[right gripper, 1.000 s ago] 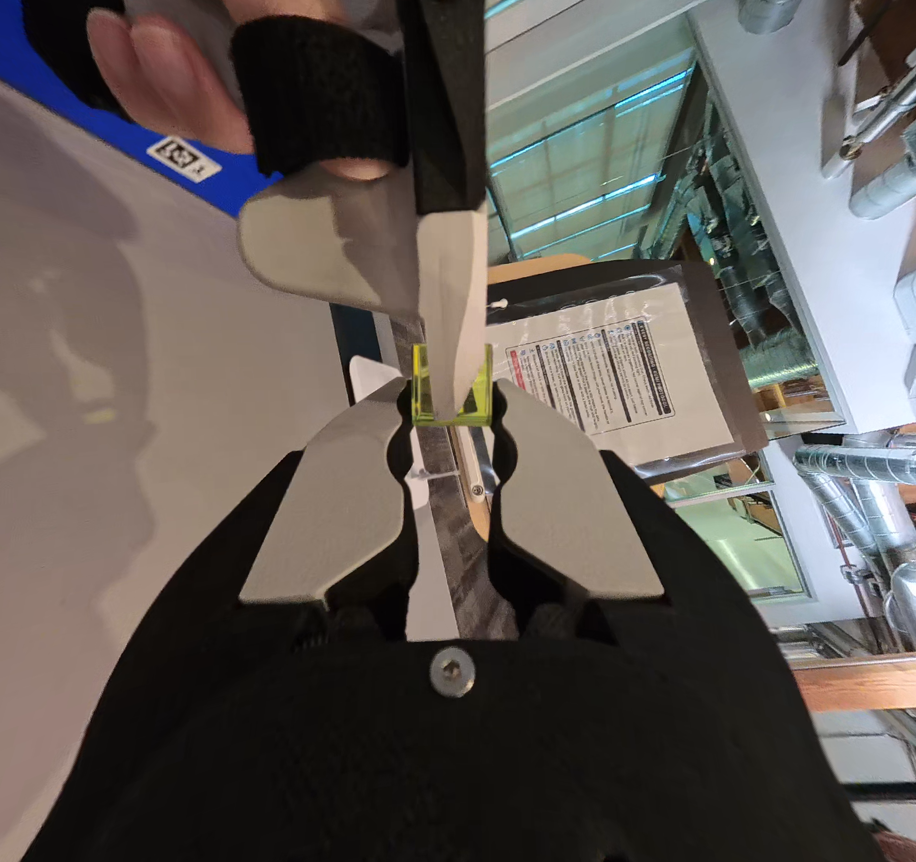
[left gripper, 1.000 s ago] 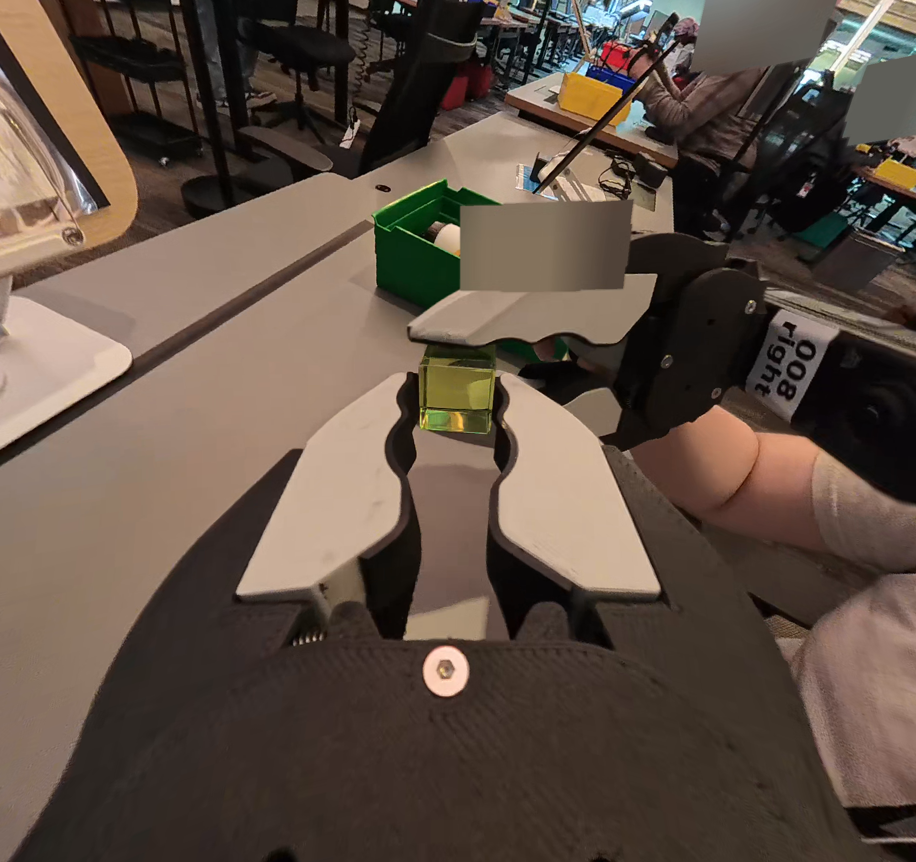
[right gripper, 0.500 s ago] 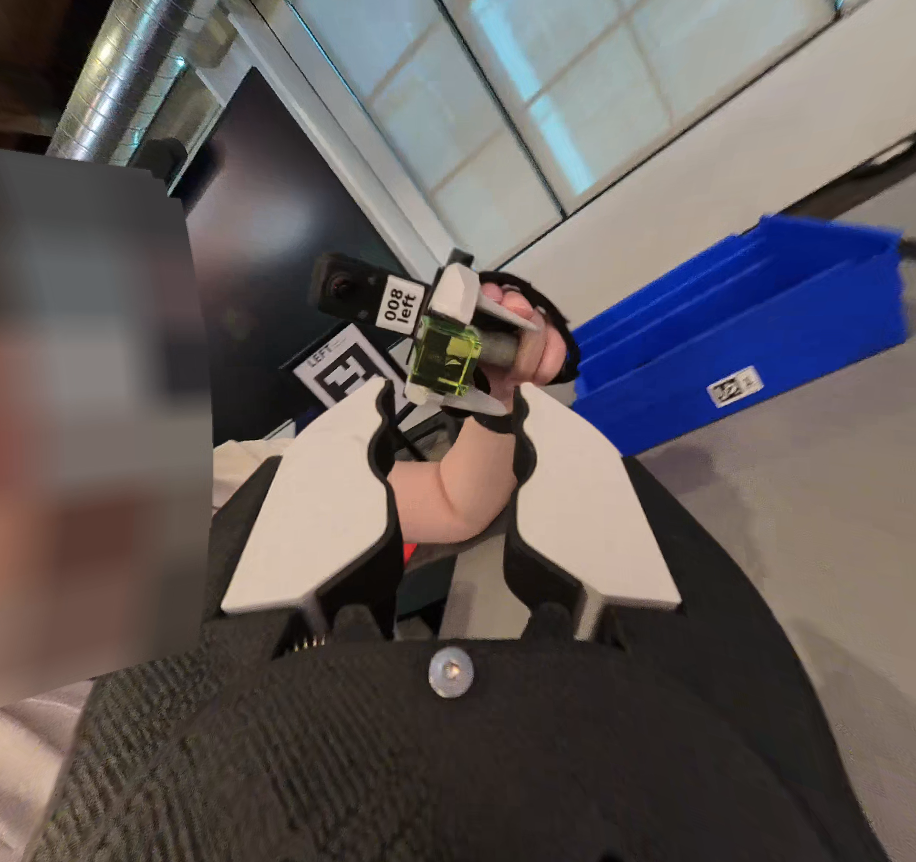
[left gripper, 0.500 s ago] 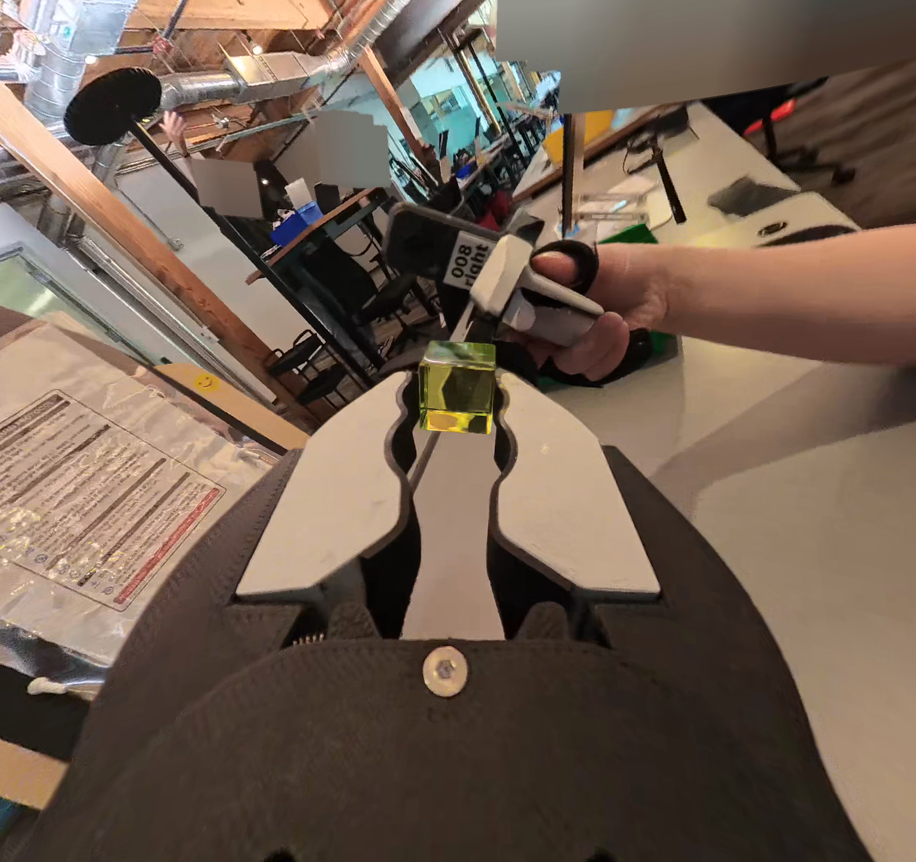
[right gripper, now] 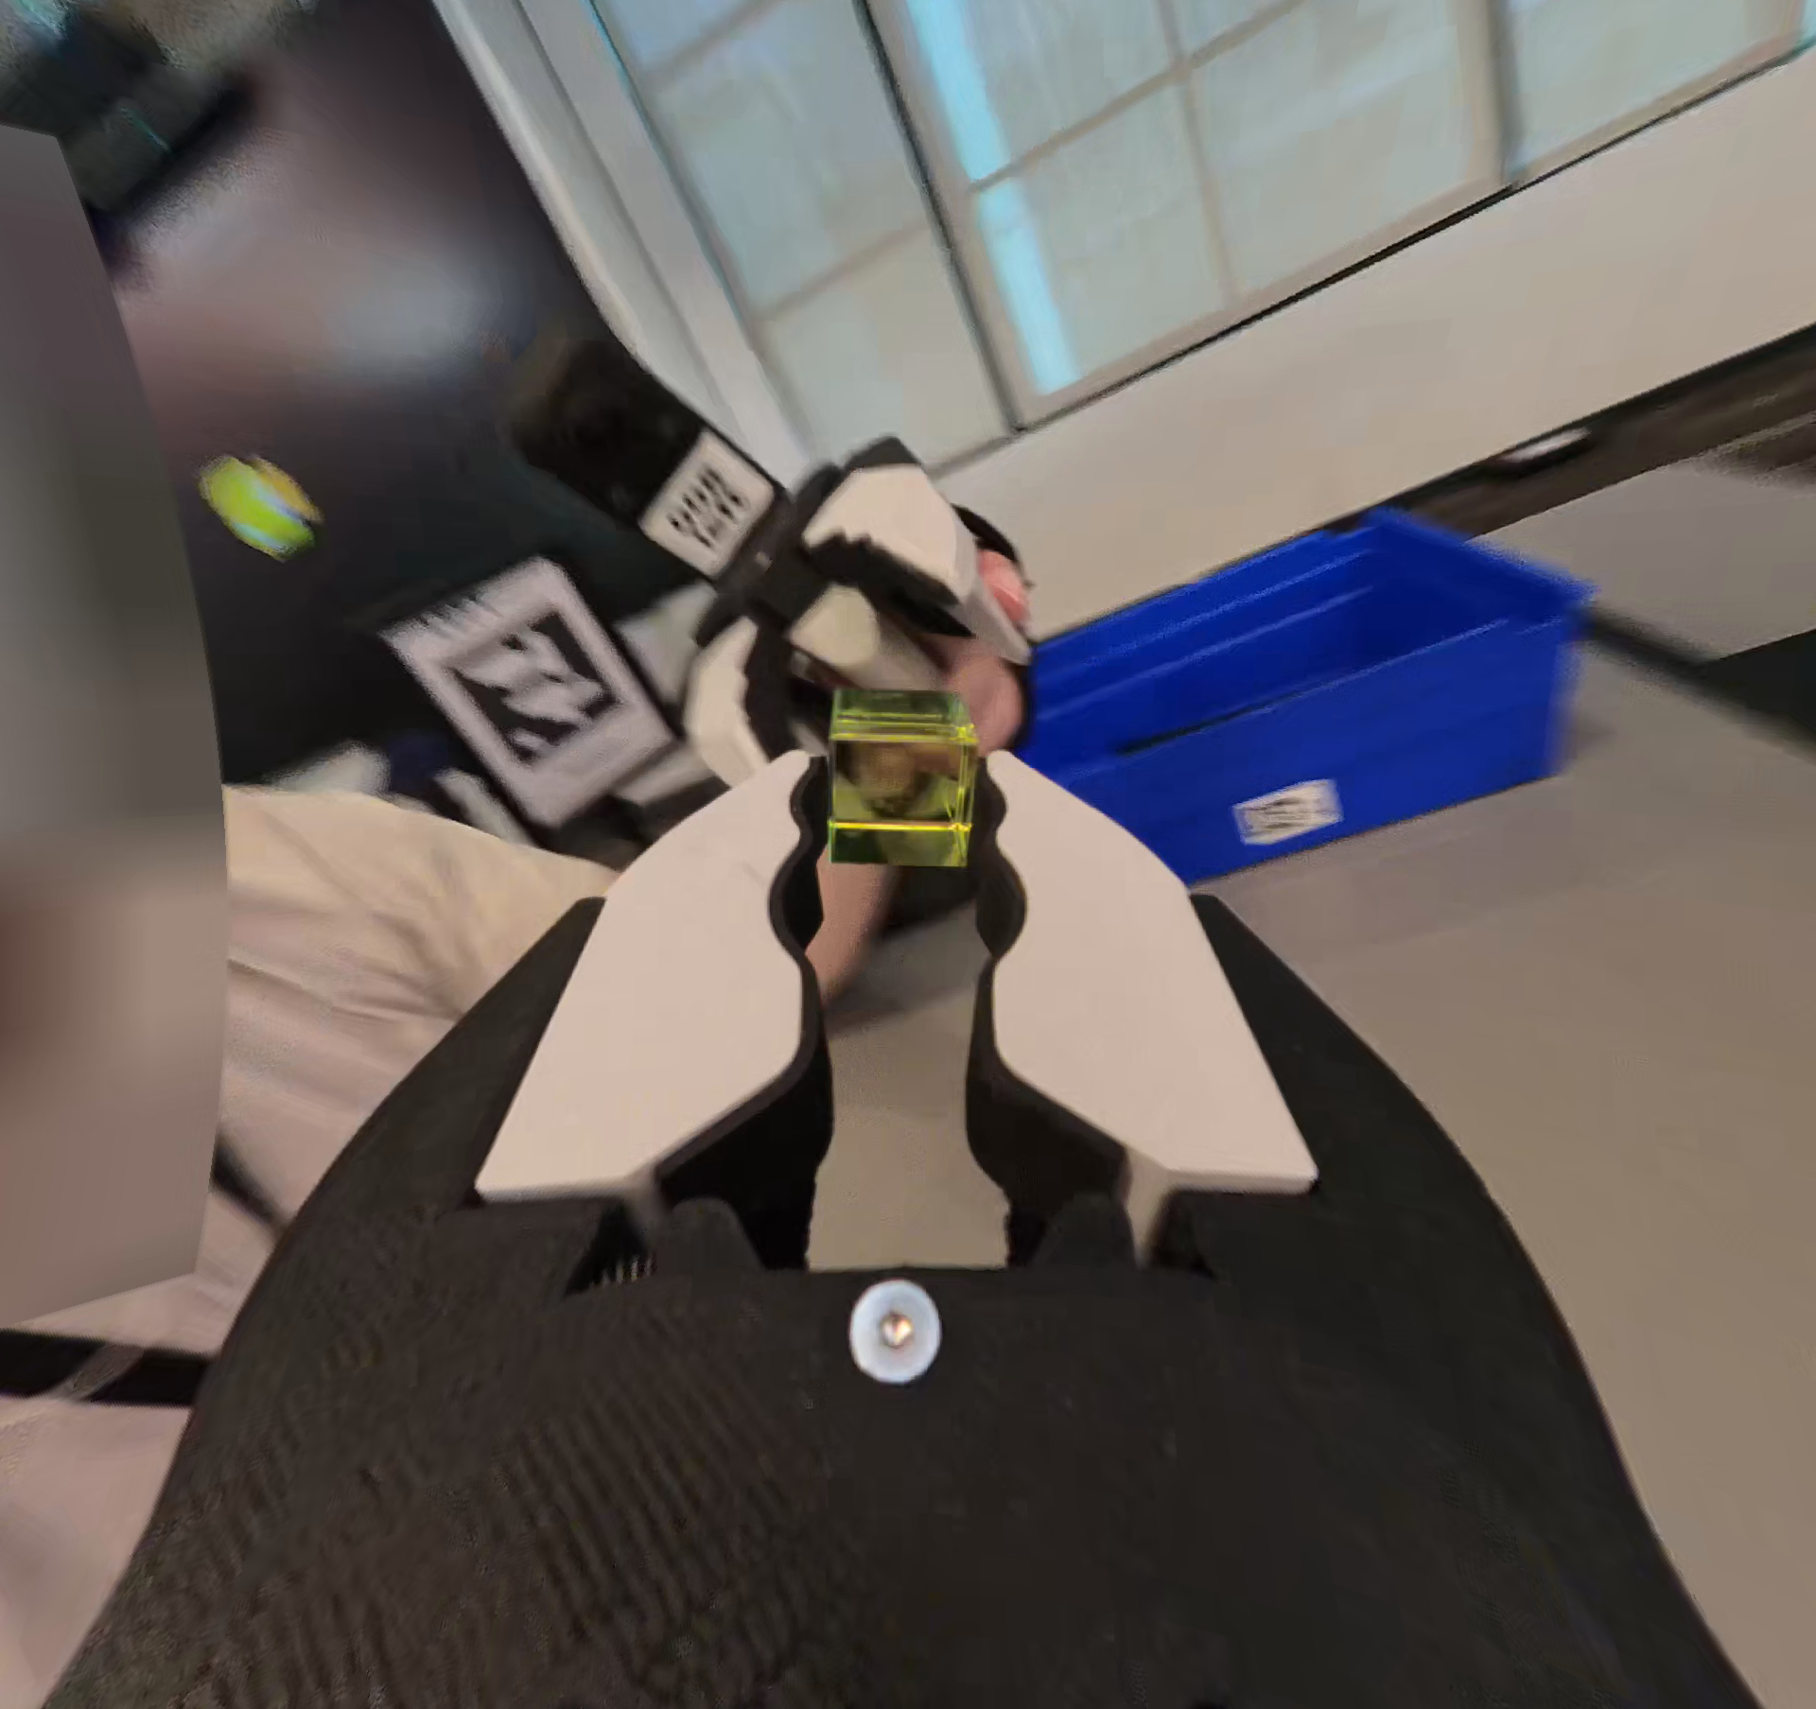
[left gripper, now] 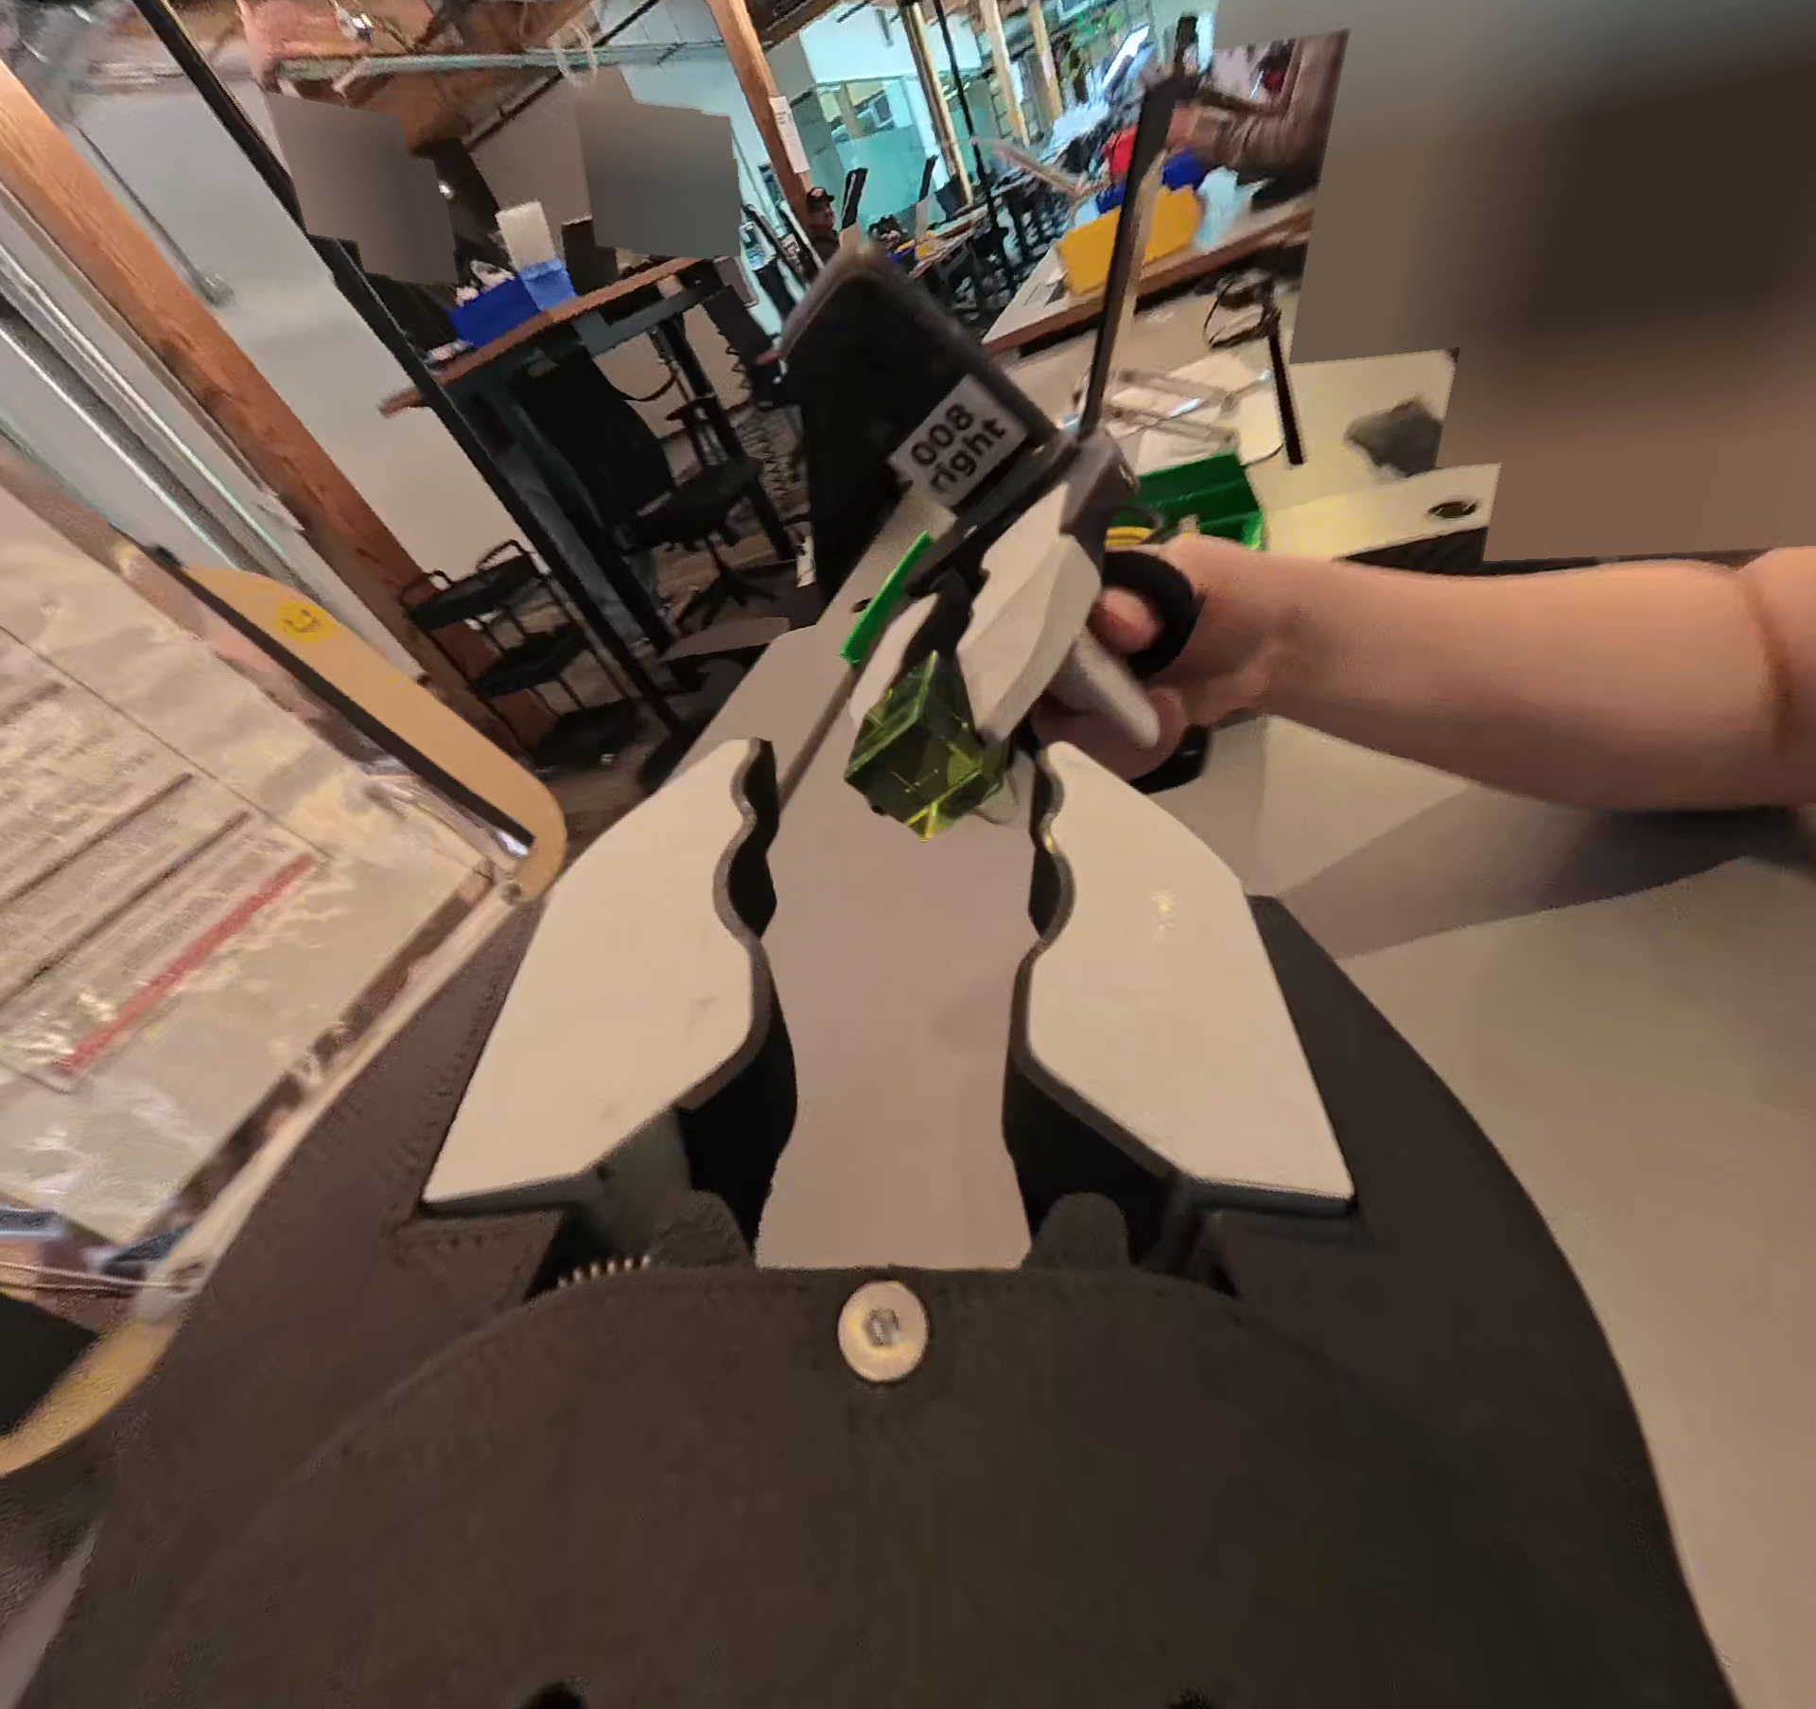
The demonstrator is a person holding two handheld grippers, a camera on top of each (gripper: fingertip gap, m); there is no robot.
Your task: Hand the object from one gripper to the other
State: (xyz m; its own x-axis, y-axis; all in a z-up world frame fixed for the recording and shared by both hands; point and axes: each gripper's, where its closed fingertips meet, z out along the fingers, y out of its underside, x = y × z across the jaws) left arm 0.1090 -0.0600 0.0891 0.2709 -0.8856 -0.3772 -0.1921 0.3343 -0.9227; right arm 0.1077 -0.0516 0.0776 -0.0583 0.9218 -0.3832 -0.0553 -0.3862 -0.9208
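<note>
The object is a clear yellow-green cube [right gripper: 902, 777]. My right gripper [right gripper: 899, 773] is shut on it at its fingertips and holds it in the air. In the left wrist view the cube [left gripper: 924, 758] sits in the right gripper's white fingers [left gripper: 1022, 640], level with my left fingertips, nearer the right one. My left gripper [left gripper: 899, 763] is wide open and I see no contact with the cube. In the right wrist view the left gripper shows blurred just behind the cube.
A blue bin [right gripper: 1307, 679] stands on the grey table [right gripper: 1474, 1023] beyond the cube. A green bin [left gripper: 1199, 497] stands behind the right hand. A bagged printed sheet on a board [left gripper: 147, 876] is close at the left. The person's forearm [left gripper: 1474, 679] crosses from the right.
Half a second ago my left gripper held the cube and my right was open. Now the right gripper is shut on the cube and the left has opened.
</note>
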